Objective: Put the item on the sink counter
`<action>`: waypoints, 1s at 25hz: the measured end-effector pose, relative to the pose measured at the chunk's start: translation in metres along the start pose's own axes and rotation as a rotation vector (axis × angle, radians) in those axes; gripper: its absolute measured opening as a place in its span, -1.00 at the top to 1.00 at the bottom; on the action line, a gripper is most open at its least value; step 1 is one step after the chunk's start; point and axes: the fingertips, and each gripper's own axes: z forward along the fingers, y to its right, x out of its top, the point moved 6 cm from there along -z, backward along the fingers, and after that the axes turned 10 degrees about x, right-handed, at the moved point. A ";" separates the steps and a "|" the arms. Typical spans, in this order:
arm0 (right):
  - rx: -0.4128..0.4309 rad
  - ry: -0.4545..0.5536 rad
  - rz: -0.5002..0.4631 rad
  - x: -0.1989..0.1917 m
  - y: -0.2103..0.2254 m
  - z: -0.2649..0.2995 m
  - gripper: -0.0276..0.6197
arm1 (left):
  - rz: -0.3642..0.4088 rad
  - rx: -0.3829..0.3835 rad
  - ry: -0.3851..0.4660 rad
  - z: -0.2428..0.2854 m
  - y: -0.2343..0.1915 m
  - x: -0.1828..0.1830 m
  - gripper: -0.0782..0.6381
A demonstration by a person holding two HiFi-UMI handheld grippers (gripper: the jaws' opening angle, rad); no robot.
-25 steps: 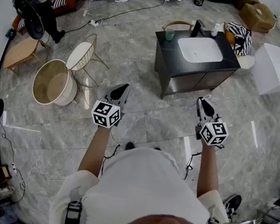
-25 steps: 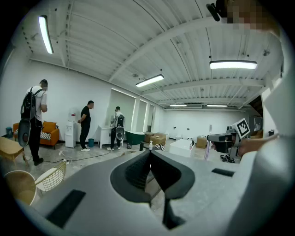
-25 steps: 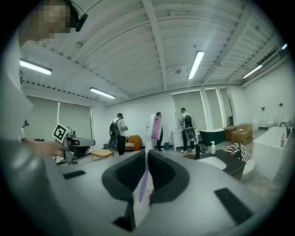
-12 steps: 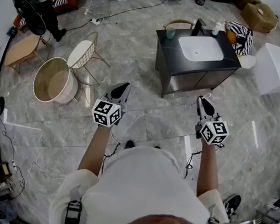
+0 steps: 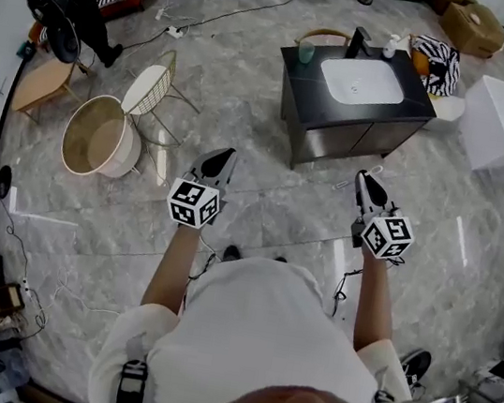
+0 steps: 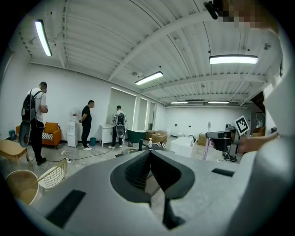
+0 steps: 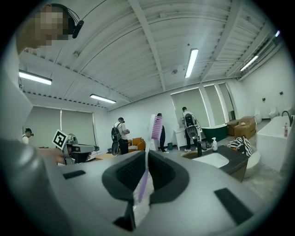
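Two handheld grippers, 1 per hand. Left gripper [image 6: 150,152]: jaws pressed together, nothing btwn them. Right gripper [image 7: 145,153]: pinching 1 purple-and-white toothbrush [image 7: 155,126], upright, bristles above the jaws, well apart from the black-topped sink counter [image 5: 298,78] w/ white basin [image 5: 361,78]. On counter: 1 green cup [image 5: 306,53], 1 white pump bottle [image 5: 390,48]. Brush's lower handle hidden inside jaws; hard to make out in head view.

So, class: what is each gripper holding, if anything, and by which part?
Right gripper: a toothbrush, pinched by its handle, bristles up. Left gripper: nothing, jaws shut.
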 end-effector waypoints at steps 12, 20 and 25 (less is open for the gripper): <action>0.022 0.025 0.063 -0.012 0.026 -0.026 0.83 | -0.003 0.016 -0.022 0.002 0.046 -0.013 0.77; 0.013 0.027 0.077 -0.016 0.035 -0.023 0.83 | -0.003 0.008 -0.026 0.017 0.049 -0.014 0.77; 0.001 0.019 0.071 -0.014 0.043 -0.010 0.83 | -0.008 -0.011 -0.025 0.036 0.040 -0.013 0.77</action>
